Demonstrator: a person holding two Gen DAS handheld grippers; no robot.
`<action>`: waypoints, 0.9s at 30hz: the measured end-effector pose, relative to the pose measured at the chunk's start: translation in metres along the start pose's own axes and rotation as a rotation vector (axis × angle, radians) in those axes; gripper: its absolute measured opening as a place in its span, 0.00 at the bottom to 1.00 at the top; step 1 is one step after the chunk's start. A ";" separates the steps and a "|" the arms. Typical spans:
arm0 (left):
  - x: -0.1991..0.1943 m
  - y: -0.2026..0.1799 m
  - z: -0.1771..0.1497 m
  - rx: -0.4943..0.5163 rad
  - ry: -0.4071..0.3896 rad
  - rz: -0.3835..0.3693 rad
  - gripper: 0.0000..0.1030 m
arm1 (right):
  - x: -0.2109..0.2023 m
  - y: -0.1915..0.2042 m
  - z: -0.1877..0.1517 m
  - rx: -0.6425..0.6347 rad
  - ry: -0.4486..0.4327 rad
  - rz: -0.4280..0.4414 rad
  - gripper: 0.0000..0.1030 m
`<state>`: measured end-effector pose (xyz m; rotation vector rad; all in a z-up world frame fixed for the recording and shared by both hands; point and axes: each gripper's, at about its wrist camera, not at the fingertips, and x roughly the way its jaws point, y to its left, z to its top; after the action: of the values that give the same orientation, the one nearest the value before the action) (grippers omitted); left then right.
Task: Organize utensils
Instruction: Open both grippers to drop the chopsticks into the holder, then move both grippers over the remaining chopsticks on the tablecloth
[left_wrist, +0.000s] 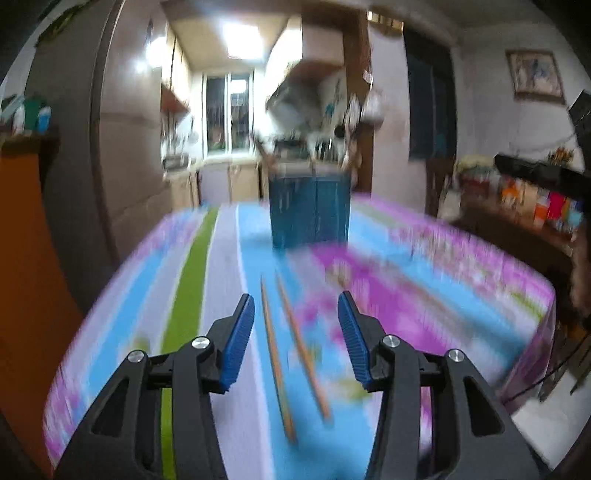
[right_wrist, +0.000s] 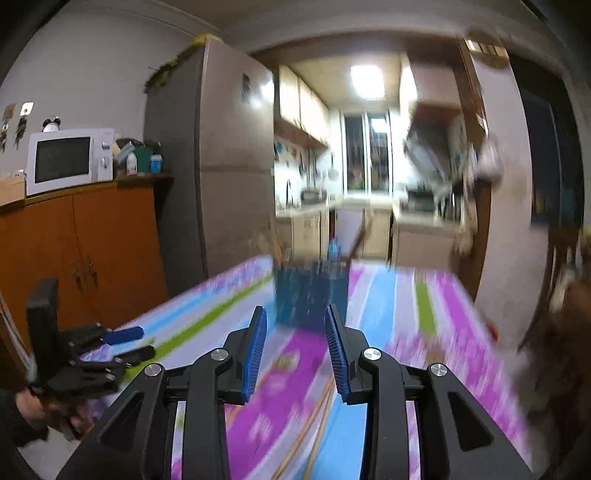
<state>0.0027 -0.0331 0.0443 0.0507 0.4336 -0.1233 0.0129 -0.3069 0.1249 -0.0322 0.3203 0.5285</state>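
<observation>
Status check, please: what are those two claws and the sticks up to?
Left gripper open, empty. Right gripper open, empty. Chopsticks on tablecloth. Blue holder ahead, path clear.

A tall grey refrigerator (right_wrist: 221, 158) is seen beside an orange cabinet (right_wrist: 85, 251) bearing a white microwave (right_wrist: 68, 160); the kitchen window (right_wrist: 365, 151) is lit by a ceiling light (right_wrist: 367, 81).

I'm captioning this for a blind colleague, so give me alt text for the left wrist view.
The open left gripper hovers over two wooden chopsticks lying side by side on a striped tablecloth. A blue utensil holder stands farther back on the table; a blurred kitchen lies behind.
</observation>
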 end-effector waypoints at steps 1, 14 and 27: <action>0.001 -0.005 -0.012 0.014 0.017 0.010 0.38 | -0.001 0.002 -0.012 0.008 0.022 -0.005 0.33; 0.014 -0.032 -0.060 0.054 0.075 0.070 0.21 | -0.005 0.015 -0.057 0.037 0.118 -0.027 0.33; 0.012 -0.034 -0.068 0.020 0.037 0.088 0.18 | -0.002 0.014 -0.114 0.067 0.174 -0.092 0.25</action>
<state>-0.0196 -0.0625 -0.0233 0.0917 0.4666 -0.0404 -0.0287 -0.3089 0.0183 -0.0277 0.5040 0.4245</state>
